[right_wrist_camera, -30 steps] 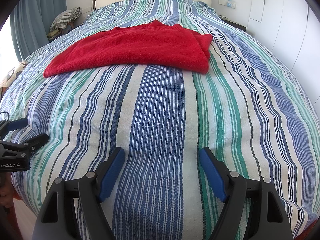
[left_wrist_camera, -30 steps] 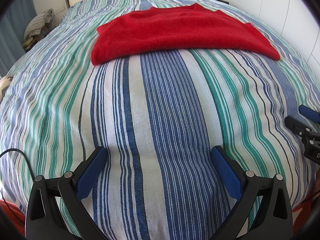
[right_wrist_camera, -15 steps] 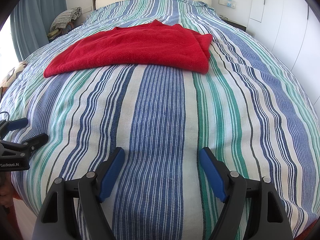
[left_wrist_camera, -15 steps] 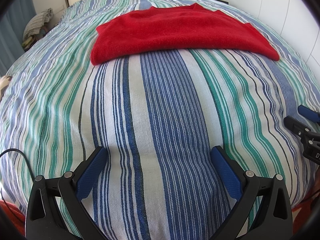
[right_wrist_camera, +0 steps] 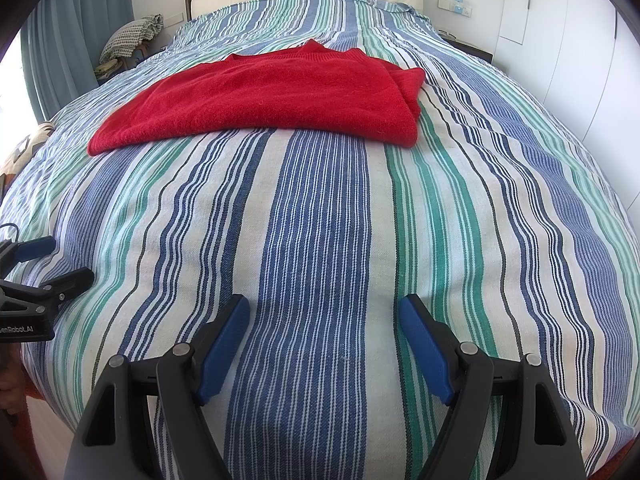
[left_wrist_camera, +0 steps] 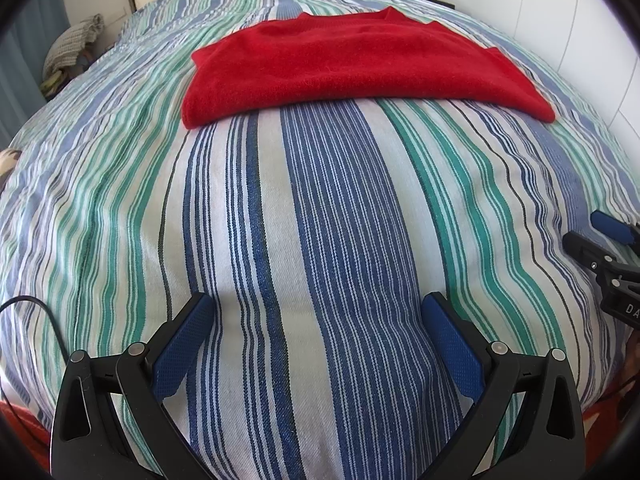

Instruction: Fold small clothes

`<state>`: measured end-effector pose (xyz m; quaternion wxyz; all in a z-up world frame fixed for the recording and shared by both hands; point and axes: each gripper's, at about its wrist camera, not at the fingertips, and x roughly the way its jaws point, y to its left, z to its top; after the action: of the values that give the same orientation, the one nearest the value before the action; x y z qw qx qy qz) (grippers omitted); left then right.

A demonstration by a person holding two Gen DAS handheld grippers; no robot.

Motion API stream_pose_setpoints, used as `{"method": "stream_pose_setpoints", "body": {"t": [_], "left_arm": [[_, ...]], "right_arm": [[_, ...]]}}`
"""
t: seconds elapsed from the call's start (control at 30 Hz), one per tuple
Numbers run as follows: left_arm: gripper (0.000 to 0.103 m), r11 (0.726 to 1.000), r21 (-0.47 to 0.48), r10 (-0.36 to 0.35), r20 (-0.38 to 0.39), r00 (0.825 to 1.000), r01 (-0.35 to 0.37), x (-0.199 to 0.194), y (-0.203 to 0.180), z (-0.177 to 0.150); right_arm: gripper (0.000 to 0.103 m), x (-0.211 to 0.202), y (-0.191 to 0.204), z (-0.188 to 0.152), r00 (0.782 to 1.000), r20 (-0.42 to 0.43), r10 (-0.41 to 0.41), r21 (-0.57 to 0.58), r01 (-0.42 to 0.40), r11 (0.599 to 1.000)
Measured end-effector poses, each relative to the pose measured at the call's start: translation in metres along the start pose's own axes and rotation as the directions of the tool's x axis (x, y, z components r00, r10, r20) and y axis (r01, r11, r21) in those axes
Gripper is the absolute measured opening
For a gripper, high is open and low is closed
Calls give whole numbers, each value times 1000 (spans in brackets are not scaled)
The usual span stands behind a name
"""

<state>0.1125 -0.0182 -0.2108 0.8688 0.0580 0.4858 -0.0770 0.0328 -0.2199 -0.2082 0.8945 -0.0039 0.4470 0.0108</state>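
So I had both tools spread wide, left tool point(left_wrist_camera: 316, 312) and right tool point(right_wrist_camera: 324, 312), over the bed point(right_wrist_camera: 320, 220), red sweater point(right_wrist_camera: 272, 96) folded well ahead.

Soft daylight is flooding in from the curtain point(right_wrist_camera: 76, 36) side, washing the walls pale; the striped bedspread point(right_wrist_camera: 320, 216) is bulging under fisheye warp, black vignette is creeping round every corner, everything staying sharp.
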Motion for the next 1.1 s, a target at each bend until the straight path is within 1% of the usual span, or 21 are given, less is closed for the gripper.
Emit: {"method": "stream_pose_setpoints", "body": {"t": [0.1,0.2,0.23,0.27,0.3,0.33,0.4,0.47,0.53,0.6,0.63,0.67,0.73,0.77,0.83,0.87,0.9,0.93,1.0,1.03,1.1], "left_arm": [[102,999,-22,-30,-12,999,30,-10,5,0],[101,992,-72,-106,-30,994,104,-32,20,5],[101,987,-100,-130,-8,991,129,-43,30,9],[101,981,-128,-143,28,989,146,-55,41,13],[102,976,-156,-144,65,987,152,-67,54,17],[102,972,-178,-138,93,986,152,-75,67,22],[102,967,-214,-109,134,985,136,-84,92,31],[102,964,-246,-63,169,984,104,-87,115,36],[102,954,-289,-20,188,982,74,-81,135,37],[102,937,-344,3,191,982,64,-70,150,30],[102,929,-367,12,182,983,56,-63,155,24],[102,921,-387,17,160,987,46,-55,160,17],[101,907,-420,3,96,995,37,-41,166,8],[101,901,-432,-10,83,997,45,-38,169,6],[101,897,-438,-18,91,996,56,-36,170,6],[101,899,-435,-9,87,996,46,-34,171,7],[101,901,-433,-3,80,997,37,-33,170,7],[101,900,-435,-4,75,997,37,-31,171,7],[101,891,-451,-23,77,997,55,-30,172,7],[101,887,-456,-33,80,996,66,-30,173,7],[101,887,-455,-49,82,995,81,-29,173,9]], "right_arm": [[77,0,0,0,1000,-1,-1,1,1,1000],[77,-6,0,5,1000,-21,9,-5,-9,1000],[77,-10,-2,9,999,-30,25,-1,-25,1000],[77,-16,-7,14,998,-26,64,20,-64,998],[76,-22,-15,22,993,-1,117,53,-116,992],[76,-29,-25,32,988,35,151,88,-153,984],[77,-37,-48,59,980,100,170,145,-184,972],[77,-33,-71,91,971,134,196,200,-220,955],[77,-17,-95,122,965,144,220,269,-252,930],[77,8,-115,146,964,124,237,331,-265,905],[77,22,-121,156,964,110,244,356,-267,895],[77,36,-125,163,959,96,266,378,-283,881],[77,65,-126,173,952,64,300,411,-299,861],[77,77,-124,176,950,54,308,420,-301,856],[74,100,-118,176,950,15,313,445,-286,849],[55,110,-115,175,945,-4,327,457,-289,841],[24,116,-112,176,948,-31,317,455,-269,849],[9,115,-109,176,958,-48,282,450,-231,863],[10,98,-103,186,966,-8,258,461,-225,858],[10,87,-97,195,968,13,252,444,-231,866],[10,59,-70,221,961,48,273,364,-271,891]]}}
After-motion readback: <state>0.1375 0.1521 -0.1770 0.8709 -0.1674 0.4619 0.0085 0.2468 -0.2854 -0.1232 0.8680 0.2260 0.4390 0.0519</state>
